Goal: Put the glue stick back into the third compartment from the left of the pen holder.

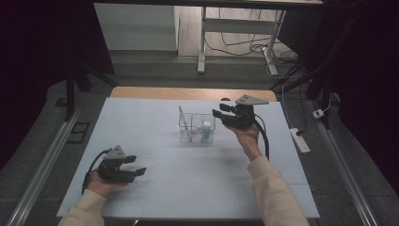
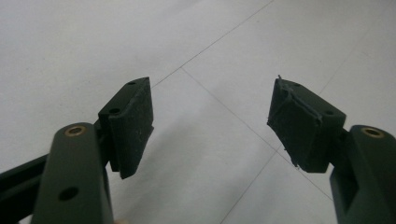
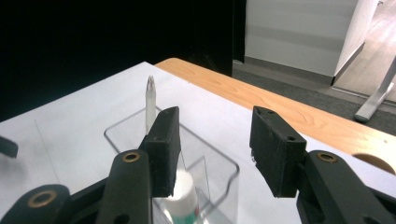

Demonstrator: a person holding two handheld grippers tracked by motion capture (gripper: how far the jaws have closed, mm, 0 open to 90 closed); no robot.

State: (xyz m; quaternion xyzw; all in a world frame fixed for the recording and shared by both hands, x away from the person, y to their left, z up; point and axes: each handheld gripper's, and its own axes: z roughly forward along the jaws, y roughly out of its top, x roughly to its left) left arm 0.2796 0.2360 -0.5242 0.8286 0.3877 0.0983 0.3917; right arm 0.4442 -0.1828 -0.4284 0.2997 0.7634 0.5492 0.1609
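Standing in the clear box (image 1: 197, 127) at the middle of the table (image 1: 155, 136) are a small white bottle (image 1: 207, 130) and a pen (image 3: 150, 101). I think the bottle gets picked next. The right gripper (image 1: 222, 113) hangs just beside the box, jaws spread wide and holding nothing. It must dip down and pinch. The left gripper (image 1: 137, 165) rests low near the person, jaws spread too.
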